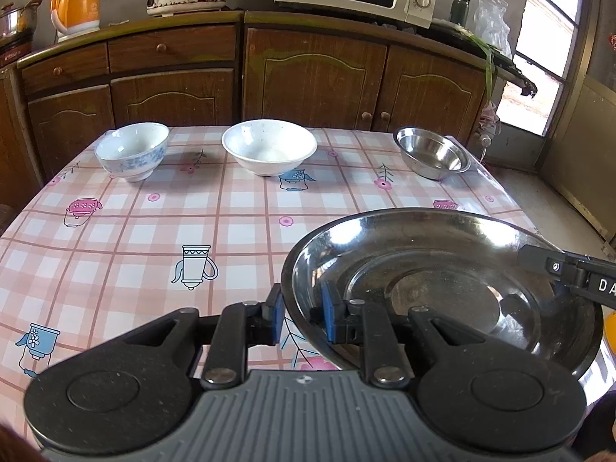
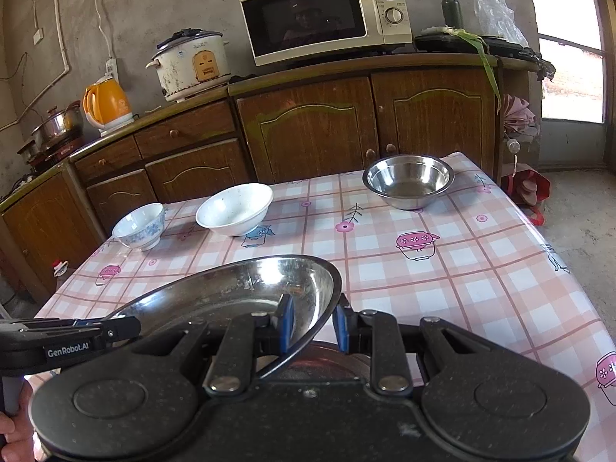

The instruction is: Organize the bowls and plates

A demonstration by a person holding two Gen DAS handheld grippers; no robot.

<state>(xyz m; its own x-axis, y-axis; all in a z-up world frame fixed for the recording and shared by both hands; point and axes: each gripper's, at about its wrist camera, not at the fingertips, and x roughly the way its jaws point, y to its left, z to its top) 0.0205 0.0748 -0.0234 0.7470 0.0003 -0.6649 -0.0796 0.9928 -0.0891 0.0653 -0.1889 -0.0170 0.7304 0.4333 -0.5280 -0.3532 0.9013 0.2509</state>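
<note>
I have both grippers, left and right, pinching opposite rims of the wide shallow steel plate. Two-sided hold keeps it level, I judge, above the checked tablecloth.

Soft window daylight, fisheye-bent edges

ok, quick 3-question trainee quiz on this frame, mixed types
1. True or false: both tools grip the steel plate.
2. How many bowls stand at the table's far side?
3. Which bowl is nearest the window: A blue-patterned bowl, B white bowl, C steel bowl?

Key: 1 true, the left tool and right tool each pinch its rim; 2 three; 3 C.
</note>
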